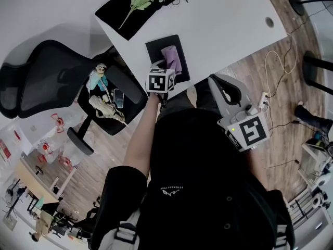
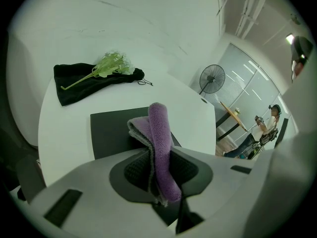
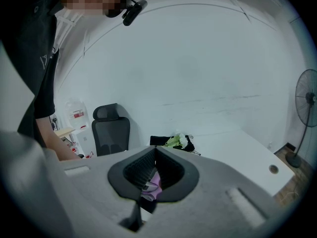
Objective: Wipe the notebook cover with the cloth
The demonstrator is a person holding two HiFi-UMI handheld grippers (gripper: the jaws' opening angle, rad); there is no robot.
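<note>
Notebook: a black notebook (image 1: 156, 48) lies flat at the near edge of the white tabletop (image 1: 223, 20), directly in front of the person. Its long axis runs away from them, across the tabletop.
Cloth: a folded purple cloth (image 1: 173, 60) sits over the right half of the cover, lengthwise along the notebook. It looks to be resting on the cover.
Left gripper: the left gripper (image 2: 159, 155) is right at the notebook's near end and points along its long axis. The fingers are clamped on the cloth's near end. The fold stands on edge between them, and its far end reaches out over the dark cover.
Right gripper: the right gripper (image 3: 155, 151) is held back off the tabletop, near the person's torso and well apart from the notebook. The fingers are together at the tips with nothing gripped. The purple seen through the gap behind the tips is the cloth farther off.
Nearer hand: the left, by a clear margin.
Coming move, as judged: with the cloth already gripped and over the cover, a stroke along the notebook's length, away from the person, seems the natural wipe.
Beyond: a black pouch (image 1: 132, 9) bearing white flowers lies farther back on the tabletop, clear of that stroke.
</note>
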